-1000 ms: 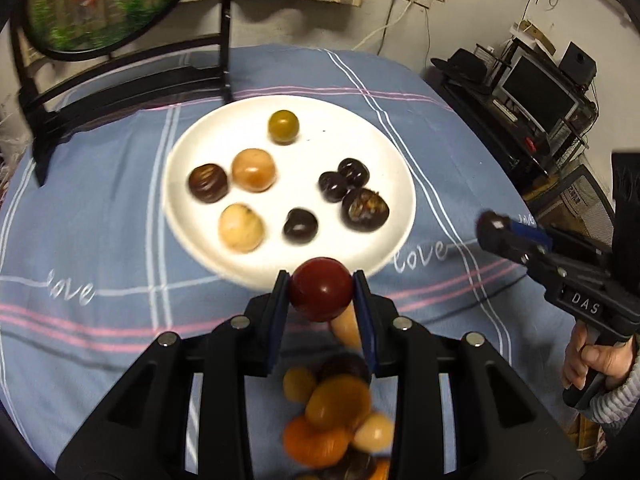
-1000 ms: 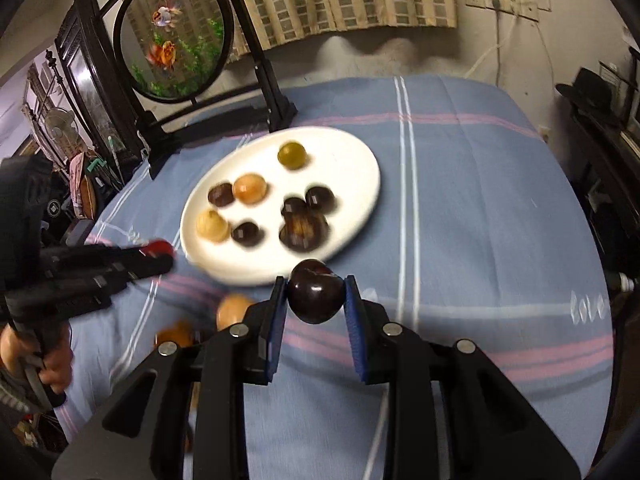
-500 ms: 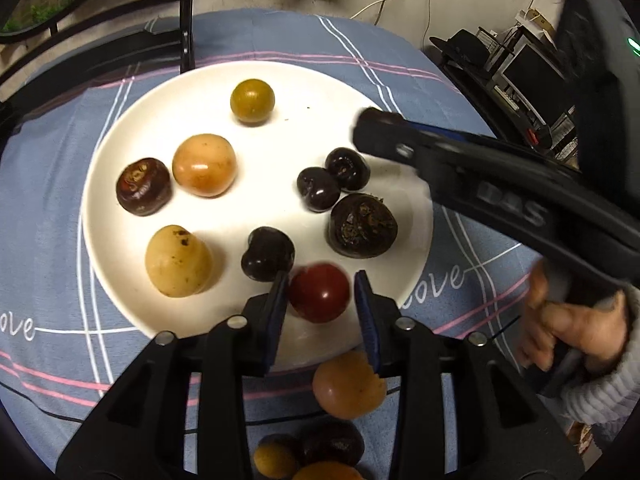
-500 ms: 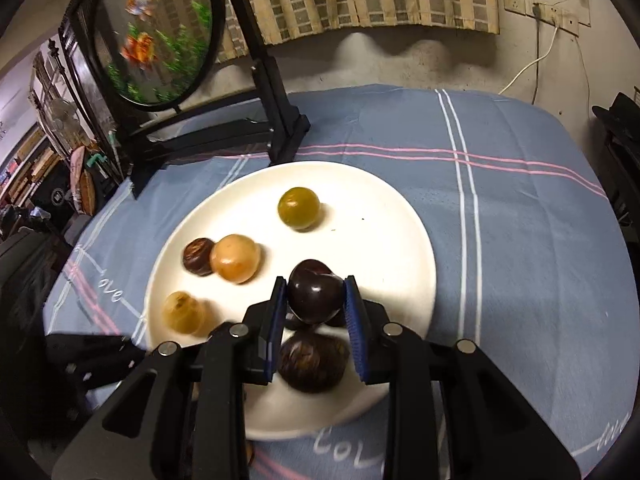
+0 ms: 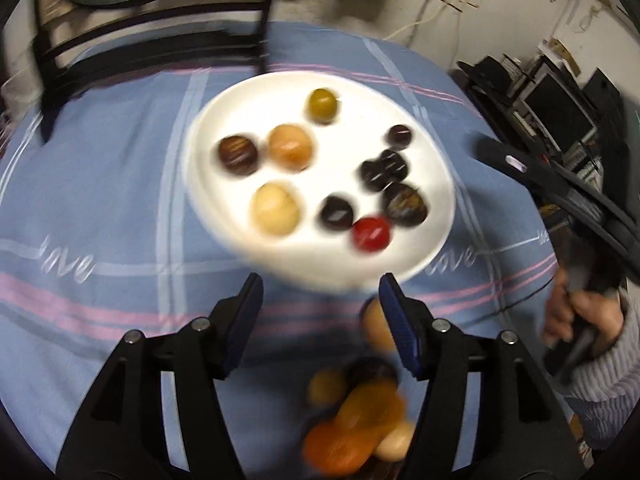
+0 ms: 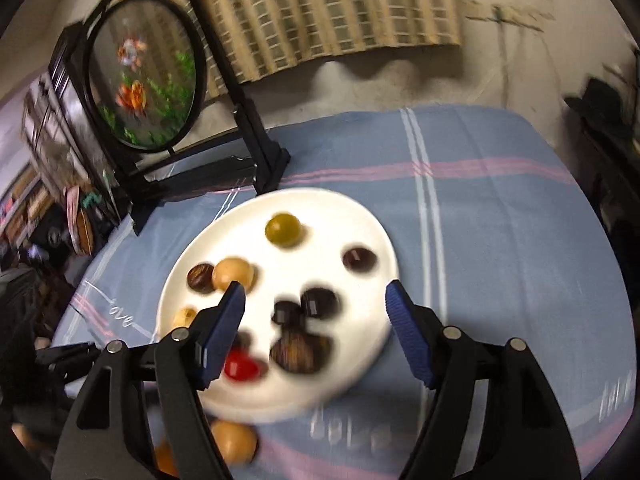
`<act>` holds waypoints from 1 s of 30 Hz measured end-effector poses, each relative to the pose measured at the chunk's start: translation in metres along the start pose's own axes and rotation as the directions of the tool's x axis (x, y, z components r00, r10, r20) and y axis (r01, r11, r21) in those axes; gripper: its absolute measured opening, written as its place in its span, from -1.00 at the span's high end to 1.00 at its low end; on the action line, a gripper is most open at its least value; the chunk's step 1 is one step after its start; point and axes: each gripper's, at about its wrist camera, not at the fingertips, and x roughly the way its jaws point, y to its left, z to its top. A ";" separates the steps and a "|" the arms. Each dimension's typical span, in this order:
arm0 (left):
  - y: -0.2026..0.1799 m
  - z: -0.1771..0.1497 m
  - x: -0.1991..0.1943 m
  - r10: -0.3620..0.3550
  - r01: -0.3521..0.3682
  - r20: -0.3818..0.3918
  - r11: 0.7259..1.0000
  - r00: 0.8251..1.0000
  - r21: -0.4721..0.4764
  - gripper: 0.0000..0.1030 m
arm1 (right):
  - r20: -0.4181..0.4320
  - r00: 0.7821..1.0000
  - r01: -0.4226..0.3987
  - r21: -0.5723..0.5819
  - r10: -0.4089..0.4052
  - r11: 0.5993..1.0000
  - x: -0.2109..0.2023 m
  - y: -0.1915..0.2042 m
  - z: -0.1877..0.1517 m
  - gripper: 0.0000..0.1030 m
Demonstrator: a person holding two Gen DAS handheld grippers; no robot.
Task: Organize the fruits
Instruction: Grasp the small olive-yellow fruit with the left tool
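A white plate (image 5: 208, 128) on the blue tablecloth holds several round fruits, pale, brown, green and dark. A red fruit (image 5: 371, 233) lies near the plate's front edge, also seen as the red fruit (image 6: 240, 366) in the right wrist view. My left gripper (image 5: 320, 284) hangs just short of the plate, its jaws opening with nothing between them. A small dark fruit (image 6: 359, 259) rests alone at the right of the plate (image 6: 360, 216). My right gripper (image 6: 315, 288) is above the plate's near half, jaws opening and empty. Both views are motion-blurred.
A heap of loose orange, yellow and dark fruits (image 5: 356, 432) lies on the cloth under my left gripper. A round fish picture on a black stand (image 6: 144, 76) occupies the table's back left. A hand (image 5: 580, 312) holds the right gripper's handle; a monitor (image 5: 560, 116) stands off-table.
Both grippers carried a fruit over the plate and opened. The red fruit and the dark fruit now lie on the plate, and both grippers have drawn back towards the near edge.
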 end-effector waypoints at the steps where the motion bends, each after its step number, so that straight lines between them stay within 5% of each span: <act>1: 0.008 -0.009 -0.006 0.012 -0.012 -0.005 1.000 1.000 -0.017 -0.21 | -0.004 1.000 -0.002 0.025 0.002 1.000 -0.009 -0.004 -0.010 -0.42; 10: 0.041 -0.097 -0.038 0.062 -0.068 -0.068 0.994 0.996 -0.090 -0.21 | -0.032 0.999 0.025 0.161 -0.020 0.987 -0.089 -0.019 -0.108 -0.44; 12: 0.036 -0.109 -0.042 0.058 -0.063 -0.073 0.995 0.996 -0.073 -0.21 | -0.046 0.999 0.032 0.176 -0.024 0.984 -0.099 -0.018 -0.123 -0.61; 20: 0.002 -0.130 -0.048 0.038 -0.032 -0.073 0.996 0.997 0.079 -0.26 | -0.027 0.999 0.050 0.132 -0.047 0.990 -0.126 -0.002 -0.134 -0.74; 30: -0.004 -0.140 -0.033 0.064 -0.049 -0.107 0.988 0.992 0.144 -0.26 | -0.029 0.997 0.073 0.127 -0.070 0.989 -0.136 0.001 -0.138 -0.79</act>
